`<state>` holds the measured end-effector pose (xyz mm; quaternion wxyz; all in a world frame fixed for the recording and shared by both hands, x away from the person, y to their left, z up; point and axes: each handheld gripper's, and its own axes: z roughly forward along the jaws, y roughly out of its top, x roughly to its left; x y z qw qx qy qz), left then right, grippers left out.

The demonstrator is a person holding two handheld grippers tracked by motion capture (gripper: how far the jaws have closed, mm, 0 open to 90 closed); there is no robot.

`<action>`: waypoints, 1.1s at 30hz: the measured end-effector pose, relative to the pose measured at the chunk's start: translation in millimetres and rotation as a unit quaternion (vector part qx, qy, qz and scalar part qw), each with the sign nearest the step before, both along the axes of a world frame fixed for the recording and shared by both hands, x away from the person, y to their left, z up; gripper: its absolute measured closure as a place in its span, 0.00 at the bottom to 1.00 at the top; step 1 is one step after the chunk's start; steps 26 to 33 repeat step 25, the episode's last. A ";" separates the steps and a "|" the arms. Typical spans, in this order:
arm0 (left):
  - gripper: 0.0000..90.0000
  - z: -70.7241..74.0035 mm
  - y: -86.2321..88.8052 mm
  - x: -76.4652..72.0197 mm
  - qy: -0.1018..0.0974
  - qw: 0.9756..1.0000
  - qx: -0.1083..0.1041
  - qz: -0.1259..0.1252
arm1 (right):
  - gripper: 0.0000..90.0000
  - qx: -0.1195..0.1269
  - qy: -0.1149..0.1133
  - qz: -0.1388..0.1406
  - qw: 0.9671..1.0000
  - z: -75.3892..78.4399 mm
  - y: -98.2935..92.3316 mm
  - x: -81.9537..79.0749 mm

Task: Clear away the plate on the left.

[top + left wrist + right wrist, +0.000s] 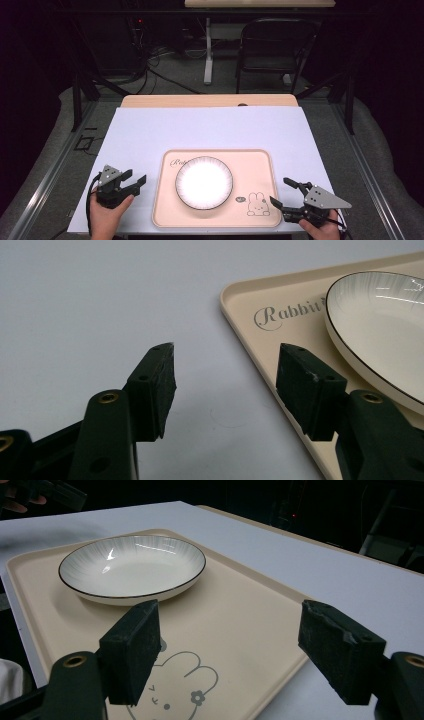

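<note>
A pale lavender sheet (210, 130) covered the wooden table (210, 100) in a dark room — a black chair (272, 47) and tangled cables (150, 60) stood behind. On the smooth beige tray (250, 165), rounded at its corners and printed with a rabbit (257, 205), sat a glossy white plate (204, 182) with a thin dark rim. The left gripper (140, 181) hovered just beside the tray's left edge, jaws spread and empty — the right gripper (283, 192), at the tray's right corner, likewise gaped, grasping nothing.
</note>
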<state>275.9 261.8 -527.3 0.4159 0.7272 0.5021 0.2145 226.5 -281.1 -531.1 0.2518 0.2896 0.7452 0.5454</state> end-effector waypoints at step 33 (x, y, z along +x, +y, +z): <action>0.45 -9.4 5.5 5.8 0.036 0.999 -0.012 0.010 | 0.27 -0.001 0.004 0.001 1.000 -0.1 -0.3 0.8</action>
